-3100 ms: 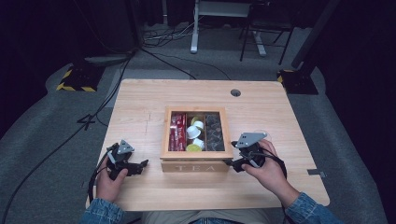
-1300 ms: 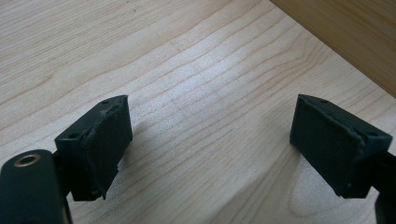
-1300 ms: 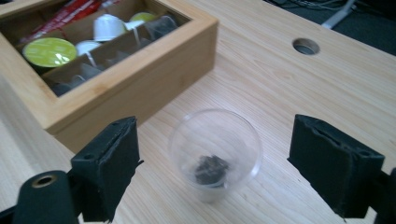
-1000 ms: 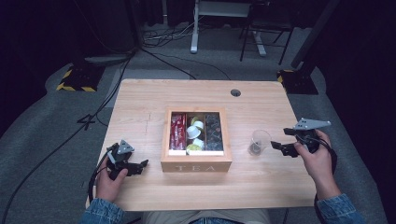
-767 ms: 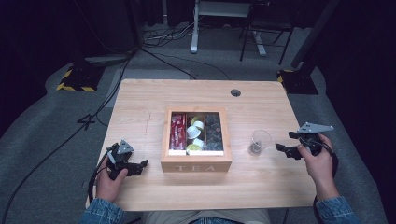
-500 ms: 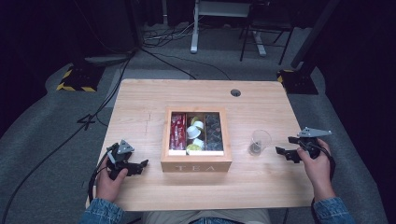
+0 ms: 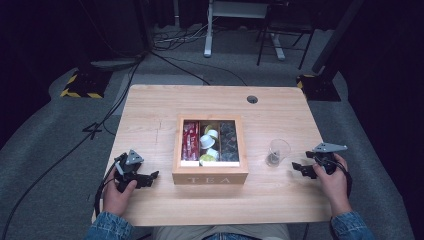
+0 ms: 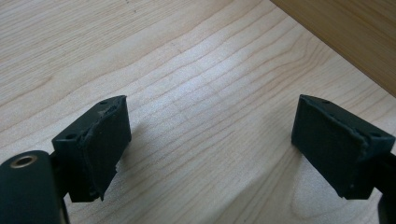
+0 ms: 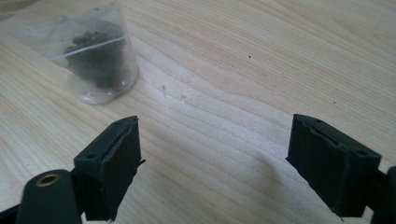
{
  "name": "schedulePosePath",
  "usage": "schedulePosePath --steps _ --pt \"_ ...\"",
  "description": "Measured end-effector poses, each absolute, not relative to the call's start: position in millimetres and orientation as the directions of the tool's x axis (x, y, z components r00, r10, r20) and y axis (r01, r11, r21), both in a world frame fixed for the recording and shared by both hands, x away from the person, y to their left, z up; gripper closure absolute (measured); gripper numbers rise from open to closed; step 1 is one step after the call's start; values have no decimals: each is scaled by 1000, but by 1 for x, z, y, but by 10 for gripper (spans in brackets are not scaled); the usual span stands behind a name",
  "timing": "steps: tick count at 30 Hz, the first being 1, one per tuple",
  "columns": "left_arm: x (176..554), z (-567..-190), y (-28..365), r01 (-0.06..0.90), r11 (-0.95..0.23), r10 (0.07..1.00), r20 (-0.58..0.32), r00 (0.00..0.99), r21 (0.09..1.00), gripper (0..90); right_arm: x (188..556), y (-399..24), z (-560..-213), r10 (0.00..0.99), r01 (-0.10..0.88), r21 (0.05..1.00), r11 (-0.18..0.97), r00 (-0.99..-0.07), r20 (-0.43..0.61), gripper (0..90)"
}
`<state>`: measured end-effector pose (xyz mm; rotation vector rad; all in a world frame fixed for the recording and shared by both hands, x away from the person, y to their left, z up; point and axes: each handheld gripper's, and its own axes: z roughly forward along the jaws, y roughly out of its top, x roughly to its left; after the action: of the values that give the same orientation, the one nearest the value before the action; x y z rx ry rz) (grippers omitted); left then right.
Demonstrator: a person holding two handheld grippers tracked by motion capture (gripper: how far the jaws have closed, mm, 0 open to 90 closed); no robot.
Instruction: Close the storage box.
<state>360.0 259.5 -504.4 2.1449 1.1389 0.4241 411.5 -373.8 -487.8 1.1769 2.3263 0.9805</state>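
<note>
A wooden tea box marked TEA stands at the table's middle, with red packets, white and green capsules and dark capsules in its compartments. A clear glass with dark loose tea at its bottom stands right of the box; the same glass is in the right gripper view, at upper left. My right gripper rests on the table right of the glass, open and empty, apart from it. My left gripper lies left of the box, open, nothing between its jaws. The box's wall fills the top right corner.
A round cable hole is near the table's far edge. Bare wood stretches left of and behind the box. Beyond the table lie cables, a desk frame and yellow-black marked blocks on grey carpet.
My right gripper left the box's right side, the glass now stands on the table, and the gripper drew back right and slightly toward the person. The left gripper has stayed still.
</note>
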Motion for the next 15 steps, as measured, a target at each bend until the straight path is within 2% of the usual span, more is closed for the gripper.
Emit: schedulePosePath --steps 15 --pt "361 -504 259 613 -395 828 -23 560 684 116 410 -373 -501 808 545 729 413 -589 -17 161"
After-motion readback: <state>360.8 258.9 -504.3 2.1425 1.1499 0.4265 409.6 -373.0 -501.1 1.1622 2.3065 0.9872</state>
